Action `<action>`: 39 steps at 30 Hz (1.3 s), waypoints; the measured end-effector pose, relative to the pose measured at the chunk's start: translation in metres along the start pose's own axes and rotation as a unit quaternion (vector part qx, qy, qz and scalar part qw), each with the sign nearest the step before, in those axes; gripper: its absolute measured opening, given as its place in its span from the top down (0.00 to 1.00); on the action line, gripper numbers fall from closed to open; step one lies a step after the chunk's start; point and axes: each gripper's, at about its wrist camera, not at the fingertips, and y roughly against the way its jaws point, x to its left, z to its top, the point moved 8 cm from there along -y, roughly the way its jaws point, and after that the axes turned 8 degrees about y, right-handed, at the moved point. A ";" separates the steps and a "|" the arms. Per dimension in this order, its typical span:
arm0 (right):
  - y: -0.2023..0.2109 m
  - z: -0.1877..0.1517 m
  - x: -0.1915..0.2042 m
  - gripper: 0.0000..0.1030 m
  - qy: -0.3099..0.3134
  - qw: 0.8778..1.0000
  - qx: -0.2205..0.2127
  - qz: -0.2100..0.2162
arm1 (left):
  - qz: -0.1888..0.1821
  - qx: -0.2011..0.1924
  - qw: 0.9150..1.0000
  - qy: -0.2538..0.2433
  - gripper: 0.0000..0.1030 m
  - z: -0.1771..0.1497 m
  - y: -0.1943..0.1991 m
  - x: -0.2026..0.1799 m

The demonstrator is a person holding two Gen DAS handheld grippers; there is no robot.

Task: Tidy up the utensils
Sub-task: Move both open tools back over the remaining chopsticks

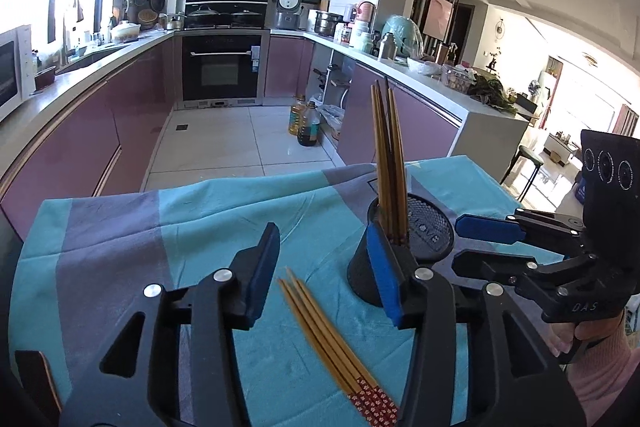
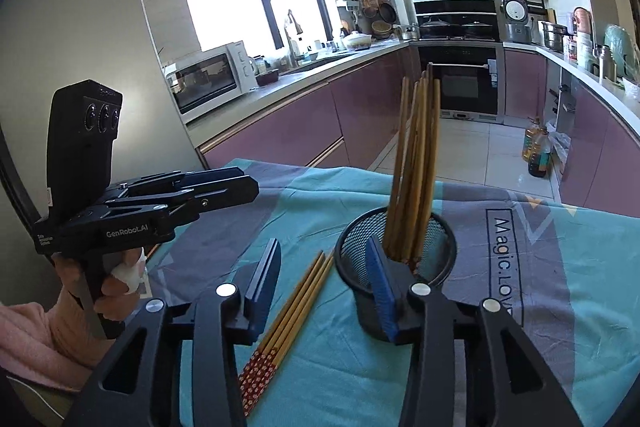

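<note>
Both grippers hang over the teal and grey tablecloth (image 1: pixel 120 227), and the black mesh holder (image 2: pixel 440 251) is our landmark. Starting left of the holder: the left gripper (image 1: pixel 324 271) has its blue-padded jaws spread wide with nothing between them. Just left of the holder, a loose bundle of bamboo chopsticks (image 1: pixel 324 335) lies flat on the cloth, tips pointing away, red-patterned ends towards the cameras, apart from the holder's base. Inside the holder, another set of standing chopsticks (image 2: pixel 416 163) rises upright, fanning slightly at the top. To the right of the holder, the right gripper (image 2: pixel 324 283) is also wide open, holding nothing; from the left wrist view its two blue pads are stacked one above the other, beside the holder's rim.
</note>
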 end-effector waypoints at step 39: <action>-0.084 -0.080 0.023 0.55 -0.045 0.992 0.121 0.003 | 0.060 0.151 0.987 0.011 0.61 -0.134 -0.059 0.028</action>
